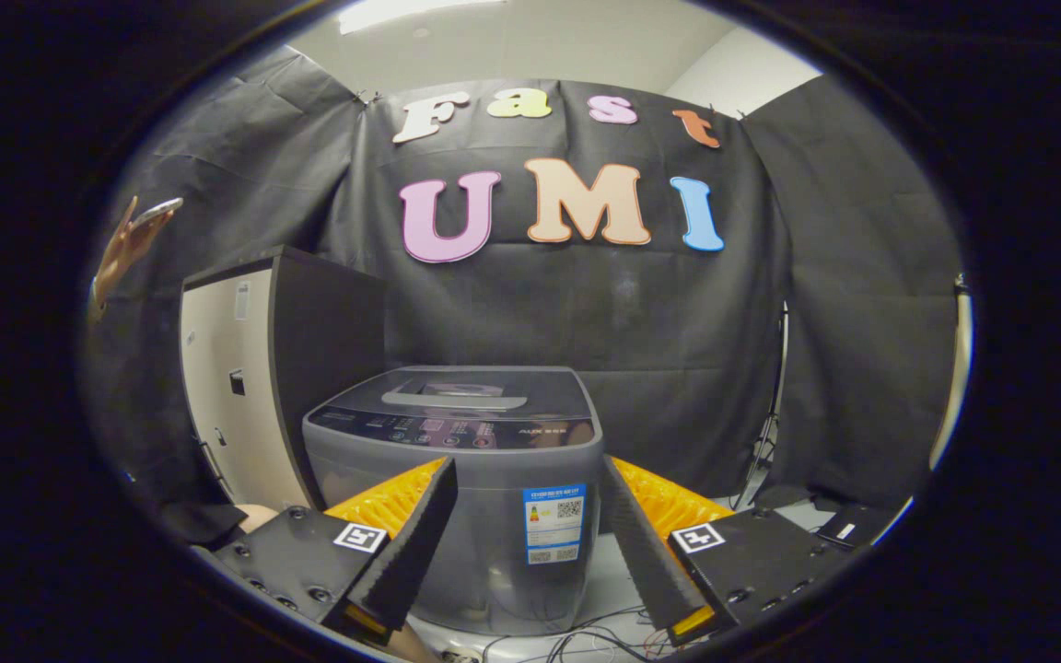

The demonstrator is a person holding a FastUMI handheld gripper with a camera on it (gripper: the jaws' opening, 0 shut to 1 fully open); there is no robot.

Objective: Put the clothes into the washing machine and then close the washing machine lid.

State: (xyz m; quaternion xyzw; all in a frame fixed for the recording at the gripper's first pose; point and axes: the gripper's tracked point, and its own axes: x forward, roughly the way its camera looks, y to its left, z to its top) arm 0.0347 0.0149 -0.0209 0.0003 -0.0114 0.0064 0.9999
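Hand-held gripper [530, 479] spread before lid-down washing machine [457, 479].

Single fisheye cam riding the gripper [530, 502], low and level, looking forward along its spread, empty fingers [406, 543] straight at the front of the washing machine [457, 460] close ahead, lid down, booth wall [586, 304] behind it.

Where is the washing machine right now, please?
The washing machine stands just ahead of the open gripper, lid shut, with a dark cabinet beside it.
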